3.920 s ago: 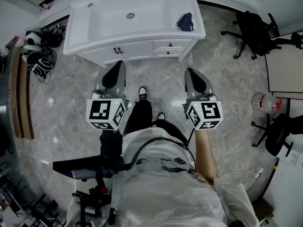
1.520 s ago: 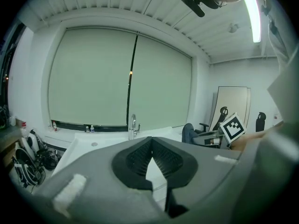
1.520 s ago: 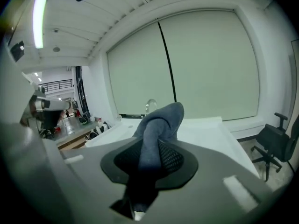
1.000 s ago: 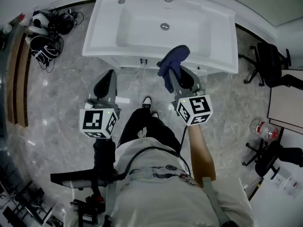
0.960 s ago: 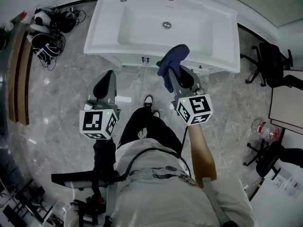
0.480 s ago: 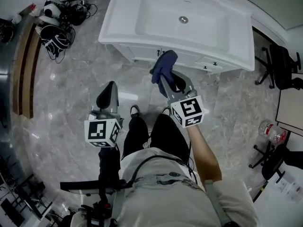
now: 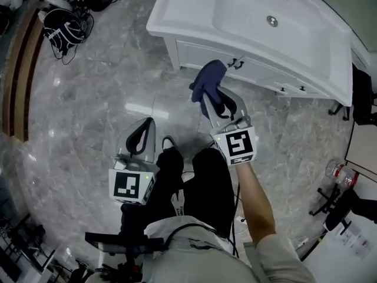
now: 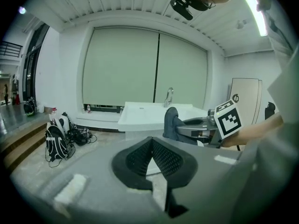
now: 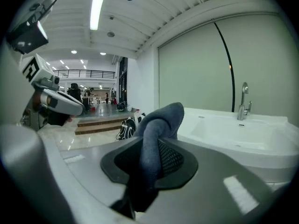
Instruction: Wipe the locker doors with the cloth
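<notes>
We're at the approach step, w/ the cloth (image 7: 210, 80) pinched in our right gripper (image 7: 206, 94) near the cabinet doors (image 7: 203, 55) under the sink (image 7: 177, 16), left gripper (image 7: 144, 131) pressed together & empty; next we'd prob. need to press cloth flat on a door.

- The cloth (image 7: 211, 76) in the right hand-held gripper (image 7: 207, 94) is dark blue.
- The right hand-held gripper and the left hand-held gripper (image 7: 143, 133) have grey bodies, black cross-hatched pads, and white cubes (image 7: 237, 147) with black square markers.
- The sink cabinet (image 7: 194, 16) ahead of the right hand-held gripper is white.
- The floor (image 7: 88, 105) beneath both is grey marble with paler veins.
</notes>
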A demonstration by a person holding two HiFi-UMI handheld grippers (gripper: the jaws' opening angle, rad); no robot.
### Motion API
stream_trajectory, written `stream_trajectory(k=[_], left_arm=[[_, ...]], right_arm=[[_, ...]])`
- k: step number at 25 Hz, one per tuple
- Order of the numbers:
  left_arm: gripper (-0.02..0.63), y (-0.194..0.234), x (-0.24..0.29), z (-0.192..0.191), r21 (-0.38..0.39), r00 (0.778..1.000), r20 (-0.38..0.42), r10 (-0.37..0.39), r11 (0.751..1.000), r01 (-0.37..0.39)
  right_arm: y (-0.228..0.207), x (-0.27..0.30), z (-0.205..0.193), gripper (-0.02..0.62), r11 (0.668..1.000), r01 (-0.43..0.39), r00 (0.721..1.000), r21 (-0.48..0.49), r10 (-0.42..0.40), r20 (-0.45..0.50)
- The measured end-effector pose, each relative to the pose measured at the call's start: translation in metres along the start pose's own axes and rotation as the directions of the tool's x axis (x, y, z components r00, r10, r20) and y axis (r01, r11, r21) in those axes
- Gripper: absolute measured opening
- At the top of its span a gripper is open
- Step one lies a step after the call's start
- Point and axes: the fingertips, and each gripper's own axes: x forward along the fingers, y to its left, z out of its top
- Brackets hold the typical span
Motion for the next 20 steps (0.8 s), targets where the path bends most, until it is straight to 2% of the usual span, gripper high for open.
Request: stream_trajectory(k=[4,8,11,16,20], left_arm=[[0.002,0.025,0.027,-0.075,-0.06,1.0,0.027,-0.012,0.998,0.013],[0.002,0.046,0.067,-0.145,-0.061,0.994,0.106,0.023,0.998,-0.017],[0.002,0.056,0.099,-0.2,-0.059,0.988,0.151,0.025,0.998,-0.016],[0.002,0.073,0.143,-0.28,-0.03,0.981,0.19,0.04,0.999,-0.035],[0.002,0.079,0.166,-0.323,-0.015,0.971,0.234,0.042,0.999,-0.04]], right_arm=[[0.011,0.053,-0.051,0.087,0.998,-0.002,1.0,-0.062,0.003,0.026],[0.007,0.103,-0.098,0.087,0.985,-0.002,0.996,-0.173,0.017,0.087],[-0.005,0.137,-0.122,0.087,0.971,0.024,0.984,-0.237,0.018,0.175],[-0.022,0.194,-0.162,0.087,0.929,0.079,0.968,-0.361,0.015,0.249],[-0.035,0.232,-0.176,0.087,0.894,0.138,0.955,-0.427,-0.005,0.298]])
